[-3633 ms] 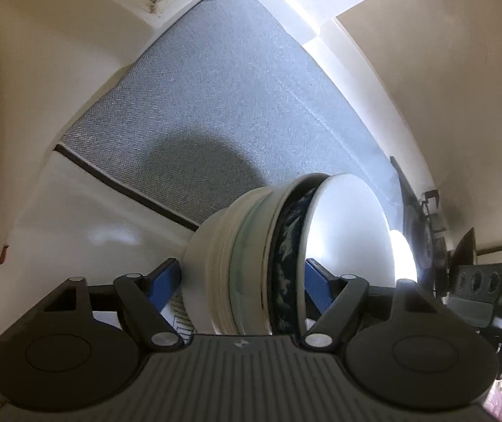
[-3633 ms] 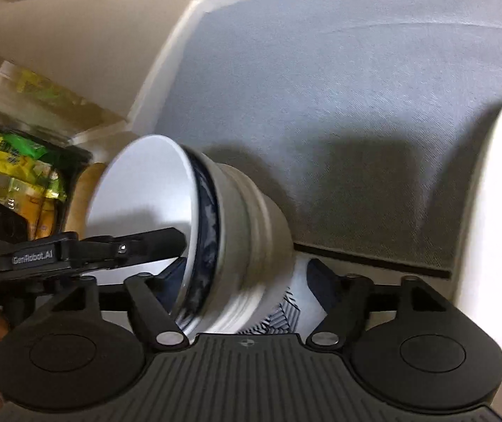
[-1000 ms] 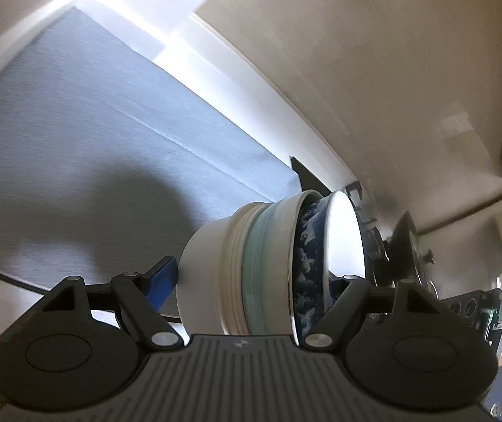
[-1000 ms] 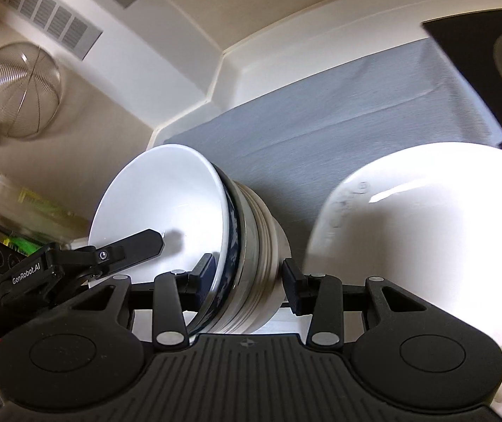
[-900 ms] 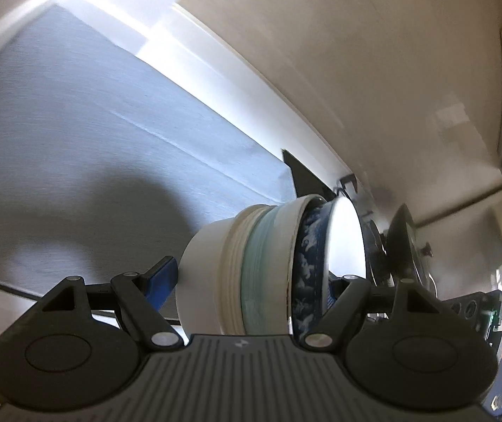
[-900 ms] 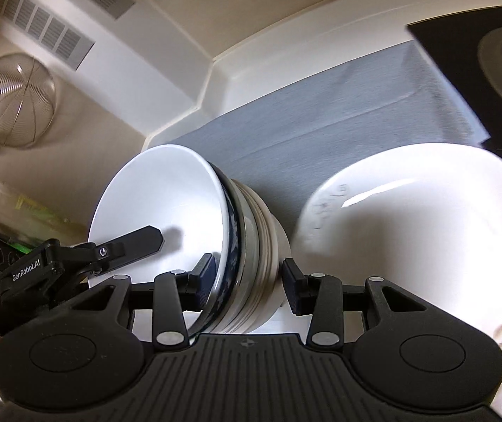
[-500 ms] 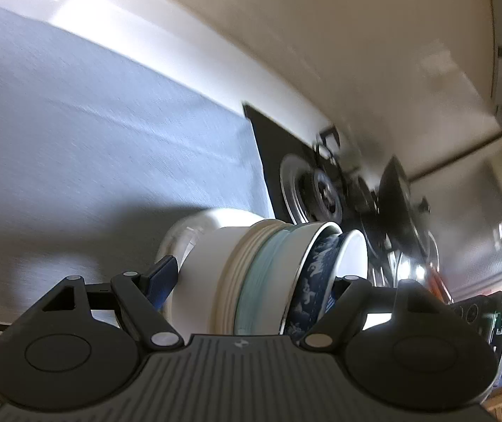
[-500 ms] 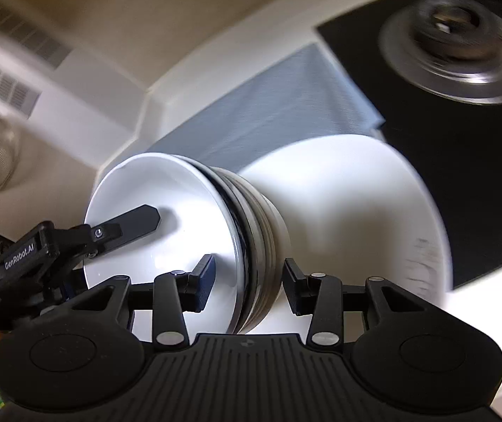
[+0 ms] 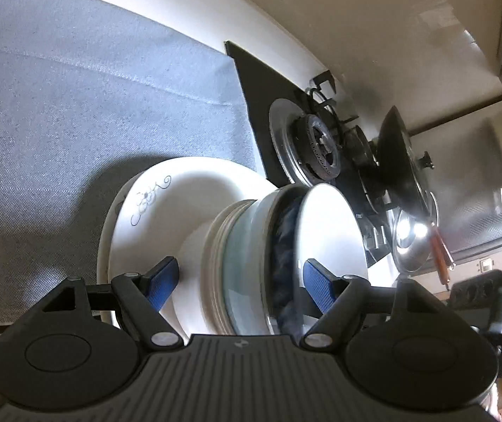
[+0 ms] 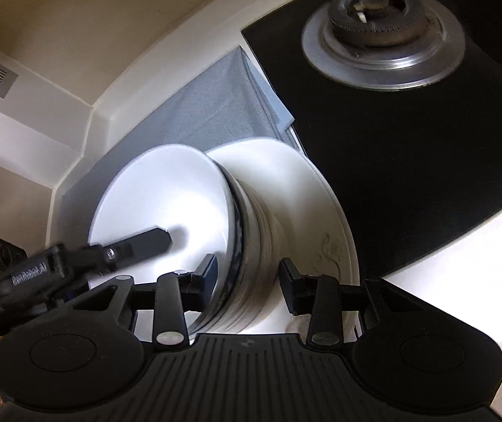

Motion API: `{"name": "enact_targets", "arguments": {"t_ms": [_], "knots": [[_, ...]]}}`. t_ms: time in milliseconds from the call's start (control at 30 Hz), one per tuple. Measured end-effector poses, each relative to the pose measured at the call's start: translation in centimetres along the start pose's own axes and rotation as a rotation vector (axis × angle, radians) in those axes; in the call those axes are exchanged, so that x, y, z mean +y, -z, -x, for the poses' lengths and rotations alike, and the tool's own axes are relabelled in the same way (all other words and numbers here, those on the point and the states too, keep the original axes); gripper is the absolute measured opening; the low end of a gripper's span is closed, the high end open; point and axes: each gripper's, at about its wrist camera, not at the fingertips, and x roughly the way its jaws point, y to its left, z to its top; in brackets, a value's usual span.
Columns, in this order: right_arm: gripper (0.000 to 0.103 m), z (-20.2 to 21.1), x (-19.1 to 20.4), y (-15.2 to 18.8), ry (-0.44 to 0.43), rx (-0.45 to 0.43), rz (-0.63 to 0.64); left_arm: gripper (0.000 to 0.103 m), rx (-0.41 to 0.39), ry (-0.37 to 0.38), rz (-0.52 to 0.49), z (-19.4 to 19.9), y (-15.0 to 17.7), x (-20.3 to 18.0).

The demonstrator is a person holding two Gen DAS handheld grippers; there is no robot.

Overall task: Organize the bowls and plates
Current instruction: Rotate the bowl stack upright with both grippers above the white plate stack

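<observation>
A stack of nested bowls (image 9: pixel 251 263), white outside with a blue-patterned one inside, sits on a white plate (image 9: pixel 152 204) with a grey flower drawing. My left gripper (image 9: pixel 238 277) spans the stack, its blue fingers wide and apart from the bowls. My right gripper (image 10: pixel 247 279) straddles the same stack (image 10: pixel 243 246) over the plate (image 10: pixel 321 211), fingers slightly off the bowls. The left gripper's finger (image 10: pixel 134 242) reaches into the top bowl in the right wrist view.
The plate rests on a grey mat (image 9: pixel 57 88) next to a black gas hob (image 10: pixel 409 133) with a burner (image 10: pixel 381 17). A dark pan (image 9: pixel 402 151) and a steel lid (image 9: pixel 412 239) sit beyond the hob. White counter edge and wall corner lie behind.
Both grippers carried the bowl stack rightward along the mat and brought it down onto the white plate beside the hob. Both grippers' fingers now stand wider than a second ago.
</observation>
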Motion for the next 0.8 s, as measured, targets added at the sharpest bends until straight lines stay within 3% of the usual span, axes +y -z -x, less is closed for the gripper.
{"name": "enact_targets", "arguments": {"t_ms": [133, 200, 267, 433, 600, 800], "knots": [[0.039, -0.3, 0.1, -0.4, 0.002, 0.004, 0.003, 0.084, 0.017, -0.011, 0.0, 0.3, 0.0, 0.0], [0.04, -0.3, 0.2, -0.4, 0.003, 0.006, 0.006, 0.09, 0.016, -0.048, -0.019, 0.6, 0.0, -0.4], [0.04, -0.3, 0.2, -0.5, 0.005, 0.005, 0.007, 0.102, -0.008, -0.086, -0.059, 1.3, 0.2, -1.1], [0.048, 0.8, 0.7, -0.2, -0.001, -0.017, 0.046, 0.103, -0.066, -0.15, -0.134, 3.8, 0.9, -2.4], [0.071, 4.2, 0.5, 0.3, -0.029, -0.104, 0.093, 0.103, -0.127, -0.244, -0.147, 6.3, 1.7, -1.8], [0.072, 6.7, -2.8, 0.3, -0.033, -0.18, 0.049, 0.103, -0.153, -0.205, -0.082, 7.9, 2.1, -0.5]]}}
